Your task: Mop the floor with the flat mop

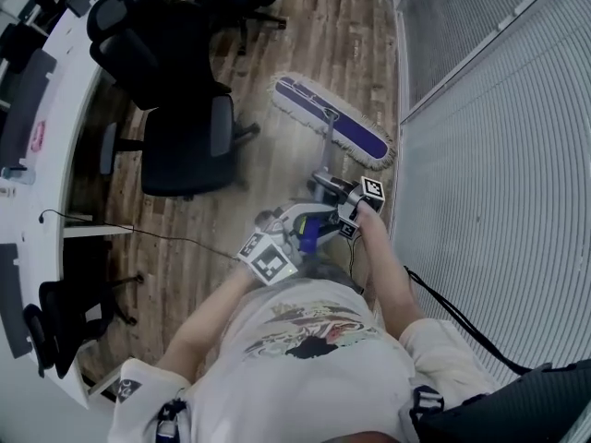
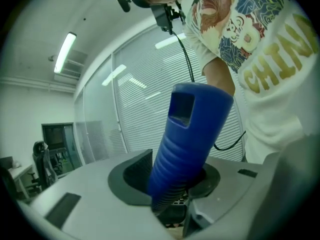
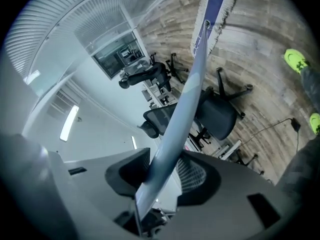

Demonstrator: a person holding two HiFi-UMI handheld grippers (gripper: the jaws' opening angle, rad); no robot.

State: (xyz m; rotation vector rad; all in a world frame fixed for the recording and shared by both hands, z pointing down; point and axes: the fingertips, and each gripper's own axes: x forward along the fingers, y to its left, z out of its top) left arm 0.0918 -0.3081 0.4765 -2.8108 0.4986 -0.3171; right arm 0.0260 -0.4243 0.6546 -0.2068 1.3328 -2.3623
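Note:
The flat mop head, purple with a white fringe, lies on the wooden floor ahead of me, close to the glass wall. Its silver pole rises back to my hands. My right gripper is shut on the pole; in the right gripper view the pole crosses slantwise between the jaws, with the mop head at the top. My left gripper is shut on the blue ribbed handle at the pole's end. The handle fills the left gripper view, pinched between the dark pads.
Two black office chairs stand left of the mop, beside a curved white desk. A thin cable runs over the floor. A glass wall with blinds bounds the right side. Green shoes show in the right gripper view.

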